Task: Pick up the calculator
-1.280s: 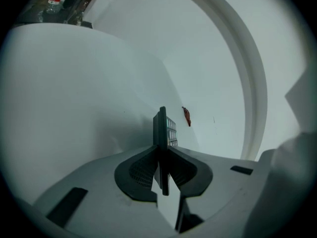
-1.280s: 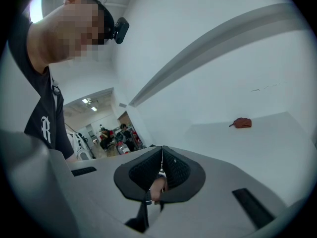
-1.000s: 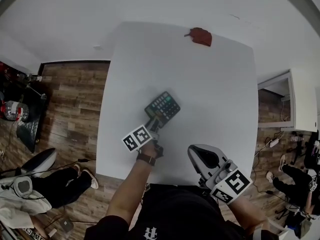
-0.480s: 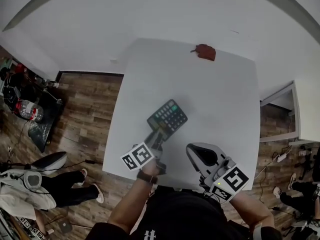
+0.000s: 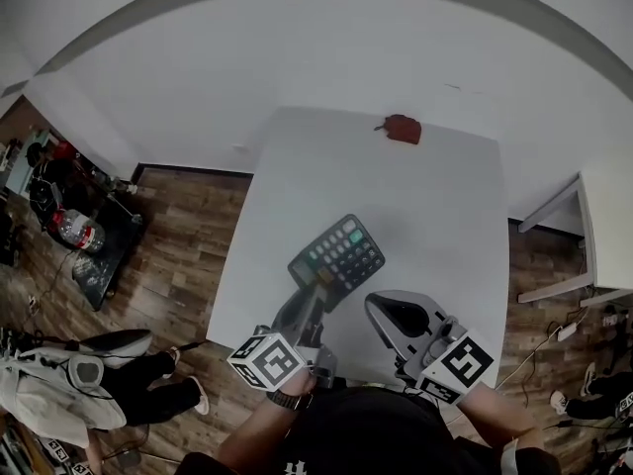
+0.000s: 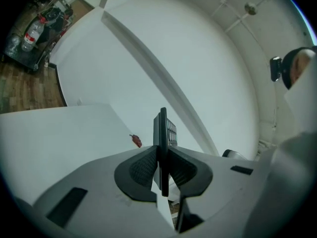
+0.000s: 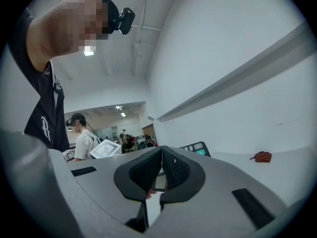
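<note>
1. Left tongs are clamping the calculator by its near edge. One ribbed pad is pressing on each face, and the body is sitting deep between them.
2. Most of the calculator is sticking out beyond the pads, keys facing the head camera. It is reading as lifted clear of the counter, above the near-left part. This is a judgement, since no view is showing the gap underneath.
3. Right tongs are sitting closed, pad against pad, with nothing between them. They are just beside the calculator's near right corner and taking no part in the hold.
4. A small red thing is lying at the counter's far edge, well apart from the work.
5. Step in hand: holding the pick secure.
   - The grip is taking one edge only, so the free end is loading the pads like a lever.
   - Squeeze should be staying even.
   - Any wrist roll should be slow, or the body may pivot in the pads.
6. Watch point: if the far end is starting to droop, the closed right tongs could be going under it as a prop.
</note>
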`<state>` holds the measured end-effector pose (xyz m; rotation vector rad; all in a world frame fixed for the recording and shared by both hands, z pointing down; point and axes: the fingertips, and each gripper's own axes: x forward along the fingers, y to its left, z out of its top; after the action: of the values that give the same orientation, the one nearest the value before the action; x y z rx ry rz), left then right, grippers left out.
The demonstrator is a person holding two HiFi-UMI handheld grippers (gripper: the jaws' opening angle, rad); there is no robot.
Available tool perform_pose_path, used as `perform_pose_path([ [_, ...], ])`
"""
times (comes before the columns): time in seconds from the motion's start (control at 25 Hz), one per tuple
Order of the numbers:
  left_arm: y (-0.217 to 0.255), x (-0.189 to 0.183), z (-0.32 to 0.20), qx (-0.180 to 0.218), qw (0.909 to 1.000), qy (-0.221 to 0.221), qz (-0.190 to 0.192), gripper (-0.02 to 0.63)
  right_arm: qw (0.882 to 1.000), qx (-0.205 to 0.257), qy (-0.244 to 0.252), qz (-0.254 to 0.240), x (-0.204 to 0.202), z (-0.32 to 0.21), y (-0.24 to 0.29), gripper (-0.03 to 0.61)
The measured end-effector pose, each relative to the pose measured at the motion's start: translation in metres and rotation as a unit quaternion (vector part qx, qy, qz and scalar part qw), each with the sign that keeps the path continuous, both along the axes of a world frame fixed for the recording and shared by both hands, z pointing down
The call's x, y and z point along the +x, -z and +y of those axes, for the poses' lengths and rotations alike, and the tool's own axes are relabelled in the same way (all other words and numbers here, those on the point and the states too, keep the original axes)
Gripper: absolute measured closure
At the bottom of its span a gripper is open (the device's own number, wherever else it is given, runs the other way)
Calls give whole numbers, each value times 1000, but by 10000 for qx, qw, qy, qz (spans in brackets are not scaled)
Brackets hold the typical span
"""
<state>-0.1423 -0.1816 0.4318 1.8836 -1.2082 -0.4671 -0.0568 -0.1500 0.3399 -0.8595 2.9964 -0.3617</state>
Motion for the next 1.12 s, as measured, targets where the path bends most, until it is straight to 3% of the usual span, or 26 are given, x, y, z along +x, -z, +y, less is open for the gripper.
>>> perform_pose_path([
  [0.32, 69, 16, 48, 901, 9946, 386, -345, 562, 9987, 397, 315, -111, 23, 32, 33, 565],
  [0.68, 104, 35, 90, 1474, 9858, 630, -501, 563, 9951, 761, 614, -167, 41, 72, 58, 565],
  [1.12, 114, 42, 109, 1609, 9815, 703, -766, 563, 9933, 807, 824, -103, 36, 91, 59, 566],
])
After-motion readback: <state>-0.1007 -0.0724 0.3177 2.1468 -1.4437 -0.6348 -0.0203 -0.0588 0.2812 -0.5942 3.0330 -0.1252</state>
